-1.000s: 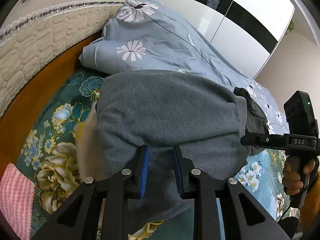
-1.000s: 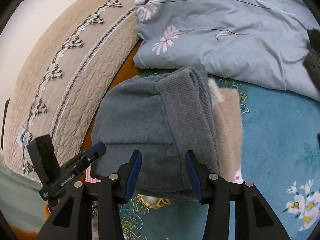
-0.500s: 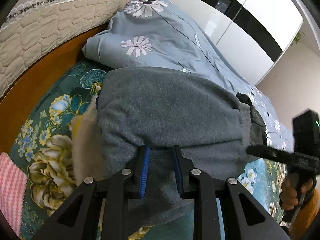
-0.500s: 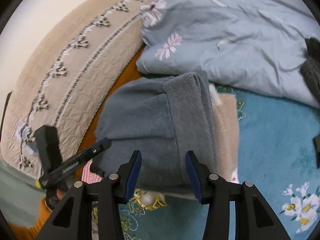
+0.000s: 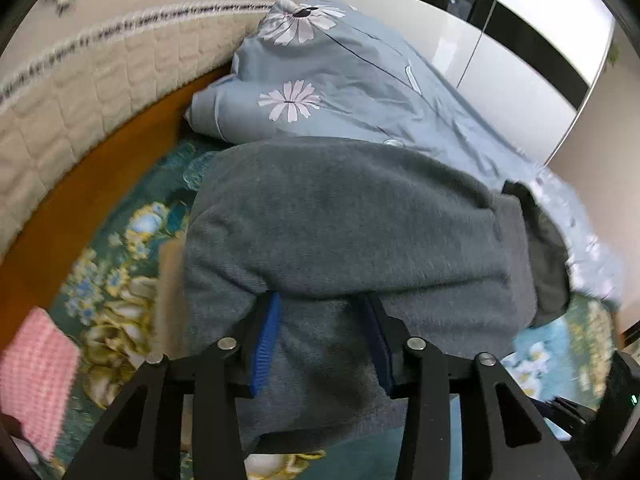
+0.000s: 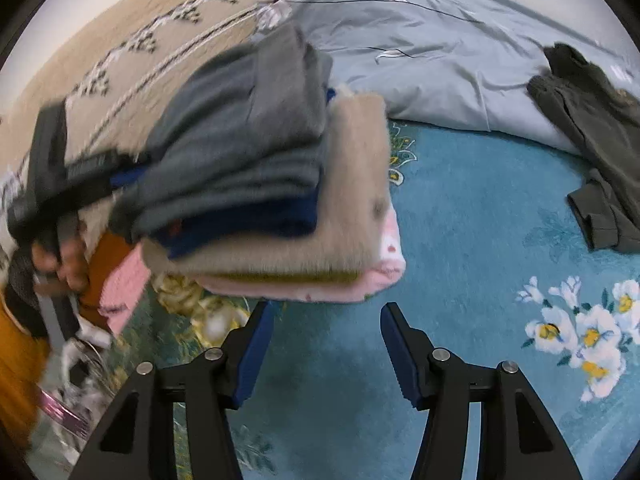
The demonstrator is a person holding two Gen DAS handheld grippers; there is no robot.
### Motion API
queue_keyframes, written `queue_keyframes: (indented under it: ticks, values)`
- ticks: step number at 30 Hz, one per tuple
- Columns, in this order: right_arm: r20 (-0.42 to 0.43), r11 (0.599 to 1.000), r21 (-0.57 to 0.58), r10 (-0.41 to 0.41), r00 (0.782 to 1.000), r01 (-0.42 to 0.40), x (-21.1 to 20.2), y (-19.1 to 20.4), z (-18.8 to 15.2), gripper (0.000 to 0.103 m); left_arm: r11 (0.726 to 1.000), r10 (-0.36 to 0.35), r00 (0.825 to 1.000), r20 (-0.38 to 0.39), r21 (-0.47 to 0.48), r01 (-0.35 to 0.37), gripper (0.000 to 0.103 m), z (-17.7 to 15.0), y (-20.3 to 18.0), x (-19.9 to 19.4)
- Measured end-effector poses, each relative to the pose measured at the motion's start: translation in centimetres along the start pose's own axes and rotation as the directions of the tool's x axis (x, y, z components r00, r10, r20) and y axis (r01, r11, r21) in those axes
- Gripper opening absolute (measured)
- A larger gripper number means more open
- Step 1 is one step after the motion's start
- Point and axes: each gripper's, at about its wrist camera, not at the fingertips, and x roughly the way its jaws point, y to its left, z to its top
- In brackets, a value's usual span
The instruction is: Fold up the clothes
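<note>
Now, step: the folded grey sweater [image 5: 352, 220] sits on top of the stack [image 6: 280, 216], and both grippers are letting go of it.
Left gripper [image 5: 326, 340]: jaws opening, grey cloth lying loose between them, pads not pressing on it.
Right gripper [image 6: 326, 344]: jaws opening, nothing between them, only the teal bedspread [image 6: 460, 208] below; it hangs just in front of the stack.
Stack: grey on top, then dark blue, beige and pink layers, resting on the bedspread near the headboard [image 5: 80, 92].
Next move: likely a reach for the unfolded dark garment [image 6: 592, 132], well off to the right, half on the duvet [image 6: 440, 40]; it needs spreading flat first.
In the way: the left gripper must clear the grey cloth without dragging the top layer askew.
Around: a pink knit [image 5: 36, 384] beside the stack; a hand [image 6: 60, 260] at the left edge.
</note>
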Motion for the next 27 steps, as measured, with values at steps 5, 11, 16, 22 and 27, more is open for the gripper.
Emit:
queue_keyframes:
  ticks: [5,11,16,22,27]
  values:
    - [0.053,0.999,0.014,-0.036,0.998,0.035,-1.0,-0.9,-2.7,0.063,0.994,0.098,0.994,0.038,0.039,-0.1,0.066,-1.2,-2.2,-1.3]
    - [0.137,0.997,0.054,-0.069,0.988,0.062,-2.7,-1.7,-4.4,0.068,0.986,0.168,0.981,0.099,-0.013,-0.168,0.067,-3.8,-3.6,-3.3]
    - [0.171,0.997,0.026,-0.076,0.982,0.073,-3.4,-0.9,-5.3,0.07,0.972,0.221,0.974,0.052,-0.099,-0.215,0.067,-5.9,-4.1,-3.6]
    - [0.131,0.992,-0.073,-0.095,0.987,0.105,-2.5,0.9,-6.5,0.07,0.944,0.312,0.949,-0.039,-0.097,-0.315,0.072,-9.1,-4.3,-2.3]
    - [0.153,0.992,-0.077,-0.088,0.984,0.101,-3.3,1.2,-6.9,0.073,0.919,0.388,0.915,-0.11,-0.031,-0.393,0.072,-12.2,-5.1,-1.0]
